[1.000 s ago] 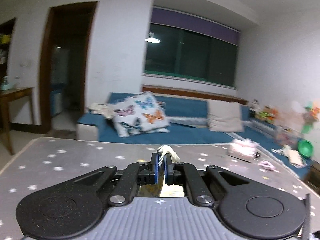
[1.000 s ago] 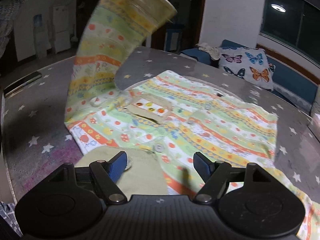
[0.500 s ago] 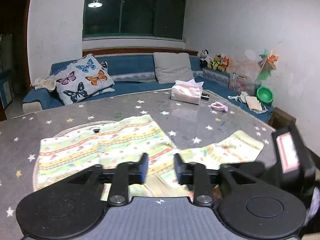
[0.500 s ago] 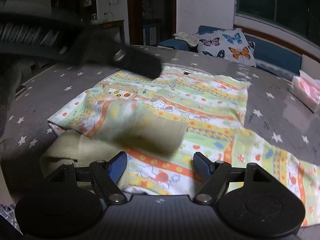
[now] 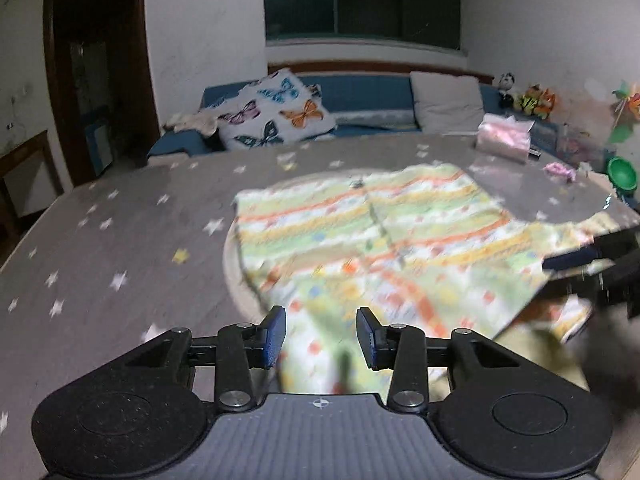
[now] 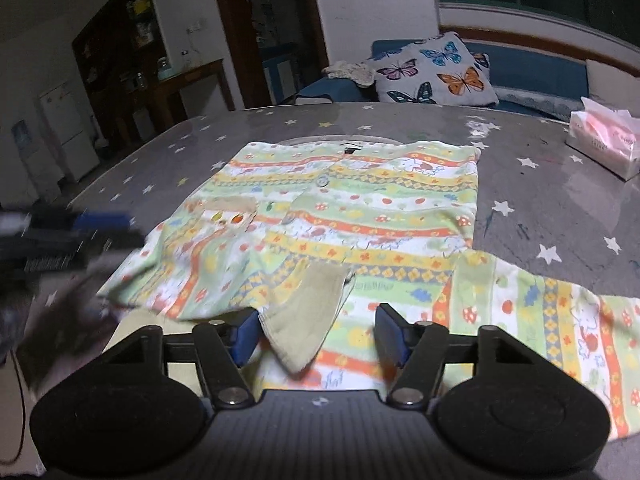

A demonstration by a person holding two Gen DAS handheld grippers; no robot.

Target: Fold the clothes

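A child's striped green, yellow and orange shirt (image 6: pixel 360 216) lies flat on the grey star-patterned table (image 6: pixel 560 200). Its left sleeve is folded across the body, the beige cuff (image 6: pixel 308 320) between my right gripper's open jaws. The other sleeve (image 6: pixel 552 312) lies stretched out to the right. My right gripper (image 6: pixel 320 336) is open and empty over the shirt's near edge. My left gripper (image 5: pixel 320 334) is open and empty over the shirt (image 5: pixel 380 240), blurred by motion. The right gripper (image 5: pixel 592 264) shows at the right of the left wrist view, the left gripper (image 6: pixel 72 236) blurred at the left of the right wrist view.
A pink tissue pack (image 6: pixel 604 140) sits at the table's far right. A blue sofa with a butterfly pillow (image 6: pixel 436 72) stands behind the table. A doorway and wooden side table (image 6: pixel 188 80) are at the back left. A green bowl (image 5: pixel 622 174) lies far right.
My left gripper carried the sleeve across the shirt, let it go and opened wider, then drew back to the left. The sleeve now lies folded on the body. The right gripper stays open.
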